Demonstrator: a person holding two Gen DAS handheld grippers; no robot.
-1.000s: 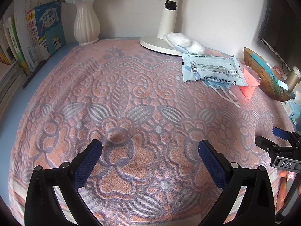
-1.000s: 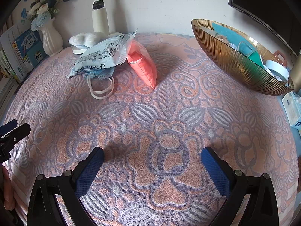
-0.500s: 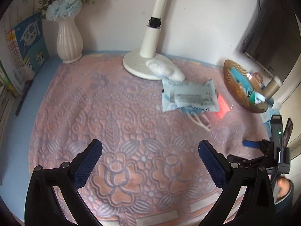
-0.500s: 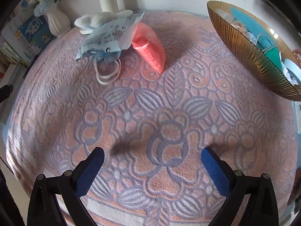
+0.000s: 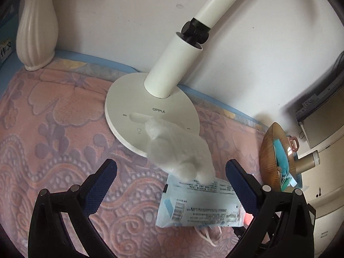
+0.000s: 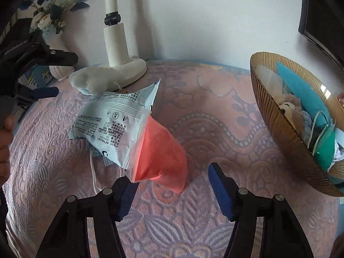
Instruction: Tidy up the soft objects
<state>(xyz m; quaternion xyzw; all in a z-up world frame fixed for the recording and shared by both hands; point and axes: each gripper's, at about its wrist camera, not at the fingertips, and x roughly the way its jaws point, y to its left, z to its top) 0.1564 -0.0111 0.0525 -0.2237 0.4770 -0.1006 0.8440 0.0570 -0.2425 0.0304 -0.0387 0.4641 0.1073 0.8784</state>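
a: here, the left gripper (image 5: 169,177) hangs over the patterned cloth (image 5: 53,129), its jaws wide and just starting to close. what sits between them?

b: the white fluffy toy (image 5: 178,150), lying partly on the lamp base (image 5: 129,107) and overlapping the top edge of the pale blue printed packet (image 5: 200,206). neither blue pad touches it. white loops (image 5: 207,235), seemingly of a mask, show below the packet.

a: and the right gripper (image 6: 169,185)?

b: its jaws are closing, with the lower end of the orange-red pouch (image 6: 161,150) between them. the left pad lies at the pouch's corner; whether it presses is unclear, and the right pad stands clear of it.

a: how do the soft things lie in the right view?

b: the printed packet (image 6: 114,124) rests over the pouch's upper end; the fluffy toy (image 6: 92,79) lies behind it, against the lamp. the ribbed golden bowl (image 6: 286,133), well to the right, holds a brown plush toy (image 6: 290,107), teal items and a mask.

a: anything at the edge?

b: a hand (image 6: 5,137) at far left, and a white vase (image 5: 35,25) by the wall.
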